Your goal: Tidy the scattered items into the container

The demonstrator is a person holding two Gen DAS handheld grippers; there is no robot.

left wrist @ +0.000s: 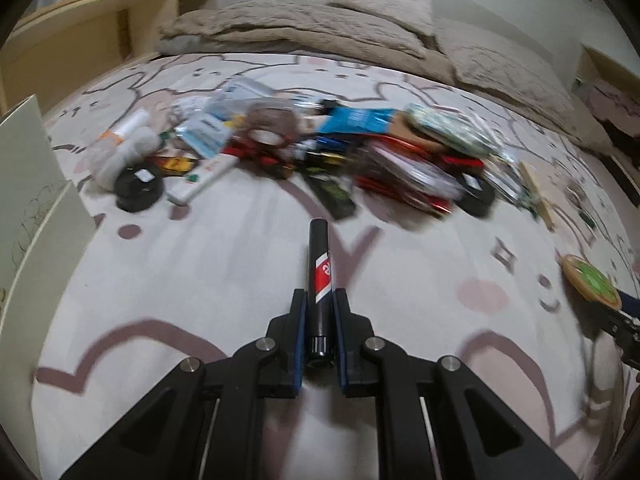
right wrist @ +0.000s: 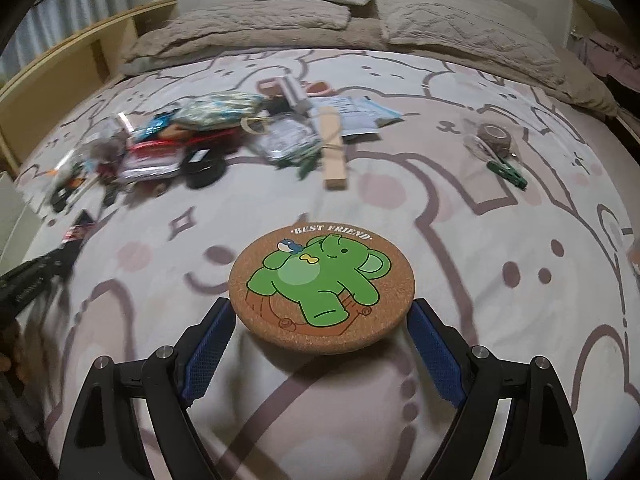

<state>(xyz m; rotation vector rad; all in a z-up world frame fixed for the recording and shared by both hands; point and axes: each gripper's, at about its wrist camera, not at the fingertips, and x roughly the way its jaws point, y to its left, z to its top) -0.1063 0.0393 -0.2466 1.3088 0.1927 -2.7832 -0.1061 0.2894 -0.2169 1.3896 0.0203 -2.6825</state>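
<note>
The left gripper (left wrist: 319,300) has its fingers (left wrist: 298,312) pinching a black marker (left wrist: 319,264) at lower centre of the left view, held above the bed sheet (left wrist: 200,272). The right gripper (right wrist: 322,320) has its fingers (right wrist: 210,340) spread wide and pressed on the rim of a round cork coaster (right wrist: 322,286) printed with a green elephant, at the centre of the right view. A blurred pile of clutter (left wrist: 320,160) lies across the upper middle of the left view. A cardboard box (left wrist: 36,184) stands at the left edge.
</note>
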